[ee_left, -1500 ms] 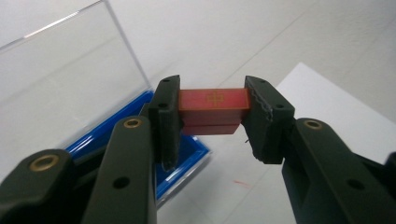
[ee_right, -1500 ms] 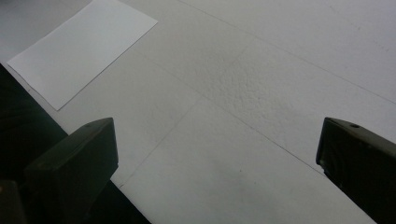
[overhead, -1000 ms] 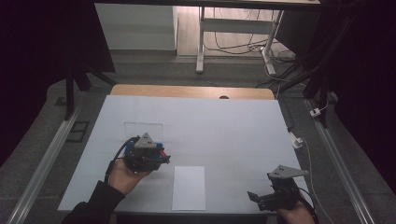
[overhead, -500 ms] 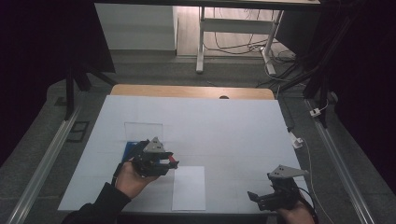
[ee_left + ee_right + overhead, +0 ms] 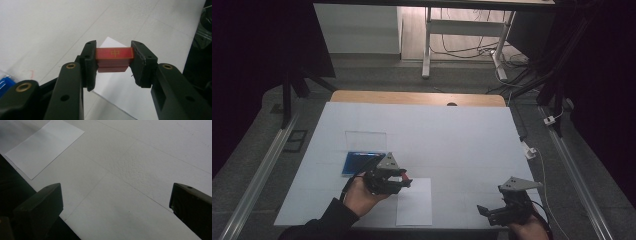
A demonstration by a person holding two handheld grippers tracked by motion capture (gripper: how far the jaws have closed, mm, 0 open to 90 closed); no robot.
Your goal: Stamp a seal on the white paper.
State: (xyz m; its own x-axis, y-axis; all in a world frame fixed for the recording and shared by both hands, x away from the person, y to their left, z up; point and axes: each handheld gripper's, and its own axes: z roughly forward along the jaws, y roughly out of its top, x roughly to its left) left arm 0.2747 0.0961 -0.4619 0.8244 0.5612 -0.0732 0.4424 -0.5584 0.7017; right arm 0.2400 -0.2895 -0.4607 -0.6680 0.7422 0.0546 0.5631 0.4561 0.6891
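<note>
My left gripper point(image 5: 113, 60) is shut on a small red block point(image 5: 114, 53) with a gold mark on its face; the block sits squarely between the two pads. In the high view this gripper point(image 5: 404, 179) hovers at the left edge of a white sheet of paper point(image 5: 414, 202) near the table's front. A blue flat pack point(image 5: 358, 161) lies just behind and left of it. My right gripper point(image 5: 486, 212) stays at the front right of the table, jaws wide apart with nothing between them point(image 5: 116, 202).
A clear plastic rectangle point(image 5: 365, 138) lies behind the blue pack on the white table cover point(image 5: 452, 140). A white plug and cable point(image 5: 529, 150) hang at the right edge. The sheet of paper point(image 5: 43, 150) lies ahead and left of the right gripper.
My left gripper has carried the red block rightward and toward the front, from over the blue pack to the paper's edge. The right gripper has not moved.
</note>
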